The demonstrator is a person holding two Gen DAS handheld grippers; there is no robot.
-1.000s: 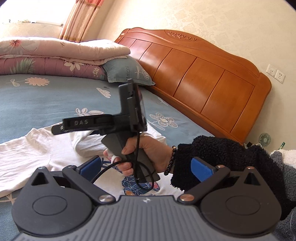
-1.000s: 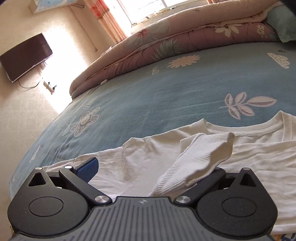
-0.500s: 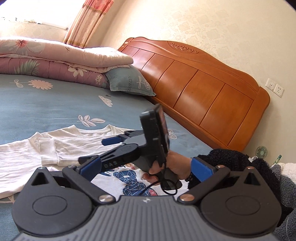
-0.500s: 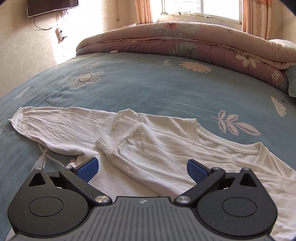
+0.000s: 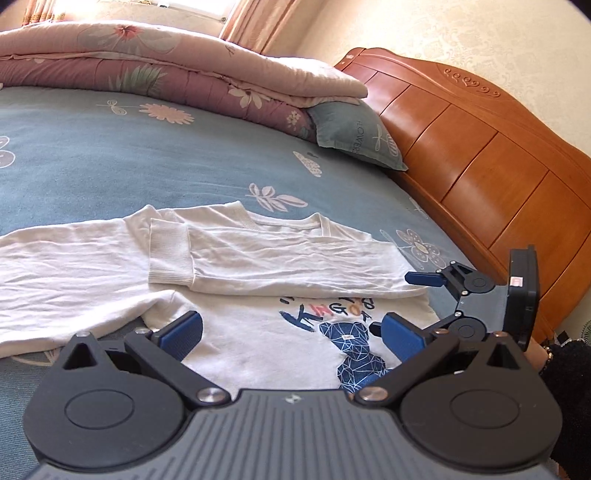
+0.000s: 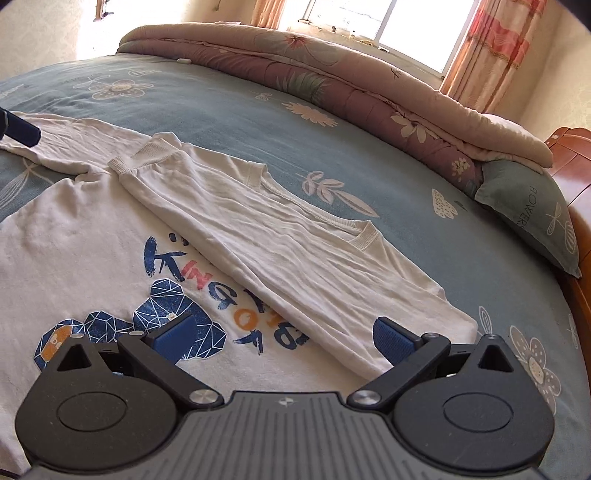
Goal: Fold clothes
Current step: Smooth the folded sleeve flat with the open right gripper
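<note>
Two handheld grippers hover over one white long-sleeved shirt (image 5: 258,347) spread on a bed. The left gripper (image 5: 291,334) has its blue-padded jaws spread wide with nothing between them, poised above the shirt's printed chest. The right gripper (image 6: 282,338), seen through its own camera, is likewise spread wide and empty, low over the shirt near the fold at its shoulder; whether either pad touches the cloth cannot be told. In the left view the right gripper (image 5: 406,301) shows at 3 o'clock, beside the shirt's edge, with a dark fuzzy sleeve (image 5: 569,365) behind it.

One sleeve (image 6: 258,236) lies folded across the chest, its ribbed cuff (image 5: 170,254) at 10 o'clock in the left view, partly covering the blue-and-orange lettering (image 6: 207,284) and blue geometric bear print (image 5: 351,343). The other sleeve (image 5: 62,266) stretches flat toward 9 o'clock — unfolded.

The shirt rests on a blue floral bedsheet (image 5: 147,162) with broad open sheet beyond the collar toward 12 o'clock. One folded quilt (image 5: 166,70) — pink over mauve — runs along the far side, one grey-green pillow (image 5: 358,136) against the wooden headboard (image 5: 480,155) at 2 o'clock. Curtains (image 6: 491,51) flank a bright window (image 6: 376,22).
</note>
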